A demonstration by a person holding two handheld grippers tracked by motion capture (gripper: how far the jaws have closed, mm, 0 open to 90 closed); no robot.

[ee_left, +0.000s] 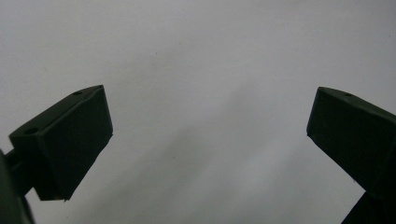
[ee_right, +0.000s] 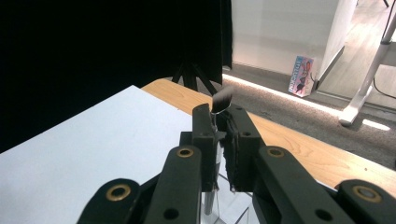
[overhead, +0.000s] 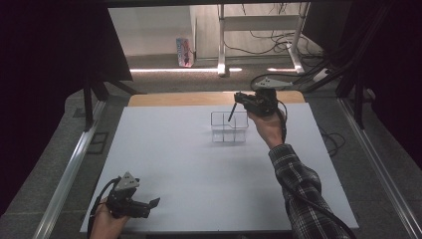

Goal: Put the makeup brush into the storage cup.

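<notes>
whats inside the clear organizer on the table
The clear organizer looks empty. A thin dark brush, clamped in the right gripper, pokes into a back compartment. Its lower end is hard to make out.

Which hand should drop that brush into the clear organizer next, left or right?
Right. The right claw is already shut on the brush, which hangs over the clear organizer at the far side of the table. The left claw is open, holding nothing, near the table's front edge.
</notes>
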